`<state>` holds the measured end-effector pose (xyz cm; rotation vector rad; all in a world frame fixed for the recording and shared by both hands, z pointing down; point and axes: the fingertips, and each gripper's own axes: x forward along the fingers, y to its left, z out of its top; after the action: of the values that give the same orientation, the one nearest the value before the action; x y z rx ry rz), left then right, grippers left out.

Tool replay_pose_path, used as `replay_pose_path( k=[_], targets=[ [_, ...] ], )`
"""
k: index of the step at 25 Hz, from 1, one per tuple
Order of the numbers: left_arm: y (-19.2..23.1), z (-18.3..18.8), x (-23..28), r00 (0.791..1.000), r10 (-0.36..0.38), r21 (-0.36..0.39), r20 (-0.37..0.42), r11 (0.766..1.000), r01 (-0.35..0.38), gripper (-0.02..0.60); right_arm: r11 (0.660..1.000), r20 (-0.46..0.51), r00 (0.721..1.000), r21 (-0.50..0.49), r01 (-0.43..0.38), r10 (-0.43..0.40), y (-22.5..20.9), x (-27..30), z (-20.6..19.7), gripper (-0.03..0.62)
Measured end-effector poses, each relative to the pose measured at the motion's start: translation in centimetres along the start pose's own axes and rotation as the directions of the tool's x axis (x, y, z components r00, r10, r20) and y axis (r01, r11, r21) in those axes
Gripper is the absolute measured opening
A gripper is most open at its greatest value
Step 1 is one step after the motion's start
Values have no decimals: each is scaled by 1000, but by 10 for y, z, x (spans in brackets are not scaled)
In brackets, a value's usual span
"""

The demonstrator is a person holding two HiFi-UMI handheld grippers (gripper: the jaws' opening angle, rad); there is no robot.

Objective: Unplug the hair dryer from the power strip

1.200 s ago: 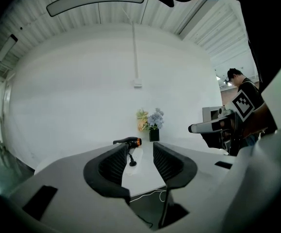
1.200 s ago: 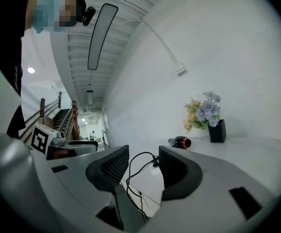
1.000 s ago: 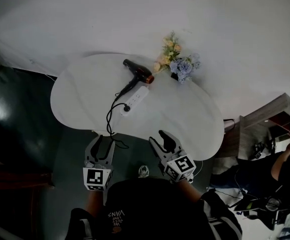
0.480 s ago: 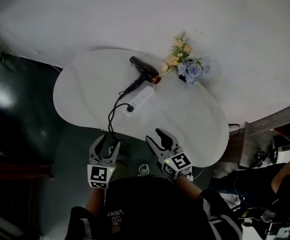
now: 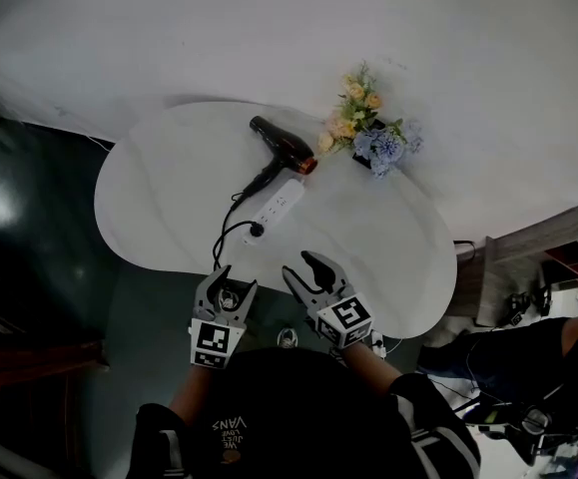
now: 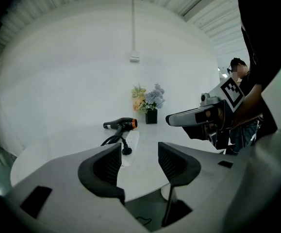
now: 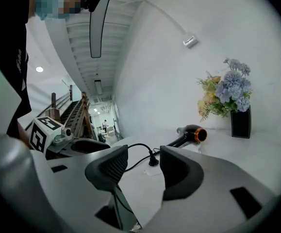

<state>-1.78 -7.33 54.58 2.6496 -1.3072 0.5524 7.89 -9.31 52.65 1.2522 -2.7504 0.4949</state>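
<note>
In the head view, a white curved bench is seen against a pale wall. The hair dryer, black with an orange ring at its nozzle, is laid on its side near the far edge of the bench. The white power strip is laid just in front of it. A black plug is seated in the near end of the strip. From there the cord is looped towards the near edge of the bench. A bunch of flowers is set just beside the dryer's nozzle. The left gripper and the right gripper are held side by side at the near edge, well apart from the strip.

In the left gripper view, the two fingers are seen wide apart, and they have just been opening. Nothing is held between them. The plug and the strip are framed in the gap, farther back on the bench. The right gripper is seen at the right, level with the dryer.

In the right gripper view, the fingers are likewise spread to their widest, and nothing is gripped. The plug is seen upright in the strip beyond the gap, untouched. The dryer is laid behind it, with a black vase of flowers at the right.
</note>
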Motion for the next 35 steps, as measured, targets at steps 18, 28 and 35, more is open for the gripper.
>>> replay_pose_path(
  k=[18,28,35],
  targets=[
    [26,-25,71,992,-52,36,-114,998,56,281,998,-118,992,-22,-53,50,-21,68,-29,189],
    [35,-50,95,977,-70,93,-200,992,90,287,993,-183,978,-44,-105,95,-27,94,-40,189],
    [39,-62,107,964,-107,110,-243,984,137,287,983,-215,964,-52,-173,158,-33,114,-47,190]
  ],
)
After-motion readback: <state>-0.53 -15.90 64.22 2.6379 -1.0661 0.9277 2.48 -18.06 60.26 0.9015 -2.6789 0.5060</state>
